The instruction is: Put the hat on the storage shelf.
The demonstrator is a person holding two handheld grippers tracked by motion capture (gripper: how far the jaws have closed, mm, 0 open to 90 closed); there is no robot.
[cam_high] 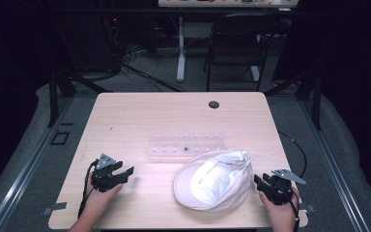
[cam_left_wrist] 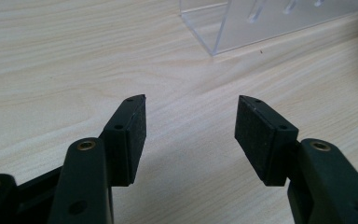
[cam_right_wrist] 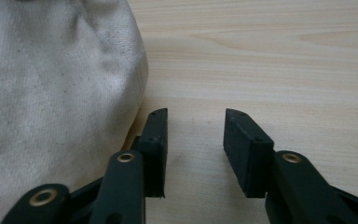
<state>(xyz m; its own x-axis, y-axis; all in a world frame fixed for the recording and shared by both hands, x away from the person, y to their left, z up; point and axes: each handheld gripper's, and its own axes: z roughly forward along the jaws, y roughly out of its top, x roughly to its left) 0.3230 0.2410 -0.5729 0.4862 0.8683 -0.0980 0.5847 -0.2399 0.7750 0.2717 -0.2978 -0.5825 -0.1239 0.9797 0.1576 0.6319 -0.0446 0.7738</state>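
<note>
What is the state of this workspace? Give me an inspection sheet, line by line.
Surface: light wooden table, with a dark round grommet hole near the far edge.
Job's things: white cap lying near the front edge; clear acrylic rack just behind it.
Clutter: nothing seen.
Grippers: left tool open, empty, beside the cap's left; right tool open, empty, close by the cap's right side.
Cables: one trails from each tool; more tangled on the floor behind.
Surroundings: black chair, dark room.

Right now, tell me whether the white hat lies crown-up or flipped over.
Flipped over. In the high view the white hat shows its hollow inside facing up, rim circling the opening, crown fabric crumpled at the far side against the table.
</note>
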